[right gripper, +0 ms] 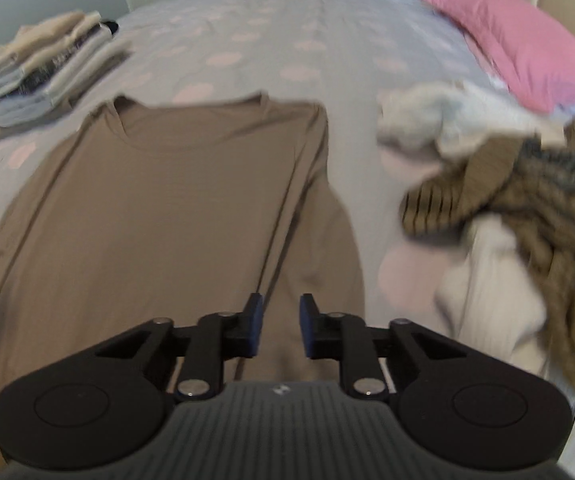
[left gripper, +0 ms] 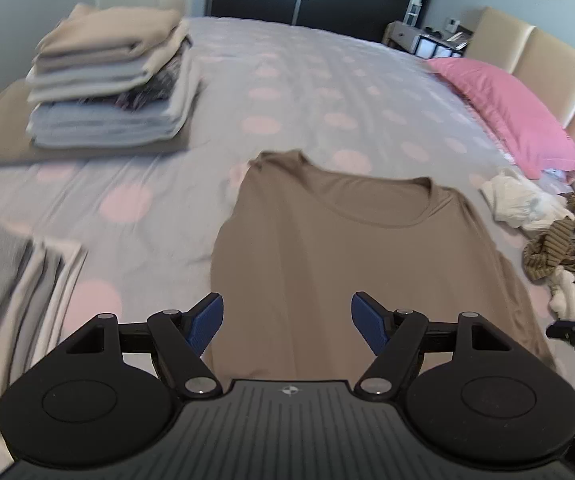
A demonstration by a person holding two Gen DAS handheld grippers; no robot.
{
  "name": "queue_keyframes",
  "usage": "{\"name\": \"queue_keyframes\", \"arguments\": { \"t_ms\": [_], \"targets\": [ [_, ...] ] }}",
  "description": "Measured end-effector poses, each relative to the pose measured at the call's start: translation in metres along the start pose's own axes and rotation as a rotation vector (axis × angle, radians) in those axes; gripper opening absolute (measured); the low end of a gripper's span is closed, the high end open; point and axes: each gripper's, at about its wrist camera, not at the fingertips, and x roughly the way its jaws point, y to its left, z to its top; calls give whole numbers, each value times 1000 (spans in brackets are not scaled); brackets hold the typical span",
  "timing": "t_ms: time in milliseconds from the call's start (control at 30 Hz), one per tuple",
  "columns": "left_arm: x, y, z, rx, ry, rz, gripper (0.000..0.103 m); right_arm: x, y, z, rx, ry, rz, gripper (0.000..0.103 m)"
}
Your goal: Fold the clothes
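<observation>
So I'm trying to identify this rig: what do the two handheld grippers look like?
Both look alike. The left gripper and right gripper have matte black linkage arms with silver pivot bolts, blue pads on the fingers, two round black discs at the sides, and a grey ribbed body with a small round emblem. No cables or sleeves show.

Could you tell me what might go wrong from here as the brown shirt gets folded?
The brown shirt lies close to the unfolded pile, so a sideways fold could drag that laundry in. The right gripper is only narrowly open and might pinch the bedsheet too. Both views are blurred, so aim may suffer.
</observation>
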Motion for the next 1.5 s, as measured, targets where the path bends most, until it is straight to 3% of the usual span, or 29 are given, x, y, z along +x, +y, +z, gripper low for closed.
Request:
{"name": "queue_keyframes", "arguments": {
  "t_ms": [100,333,533,833,1000,1067,1367,1500],
  "targets": [
    [7,2,-9,2,24,17,65,6,3,-16,-34,20,-21,17],
    [11,-1,-18,37,32,44,64,25,9,-36,-47,97,64,18],
    [15,-4,-19,37,44,31,64,29,16,-38,-33,105,114,26],
    [23,-3,-21,28,71,30,64,28,18,-33,-1,118,130,25],
    [24,-5,-21,39,73,38,64,39,18,-36,-15,150,106,13],
    [23,-6,-21,41,71,41,64,40,16,-36,-10,154,93,0],
    [22,-2,-19,12,68,37,64,-11,-22,-12,135,25,-1,0],
    [23,1,-16,-5,70,27,64,-28,-40,1,167,-20,20,0]
  ]
}}
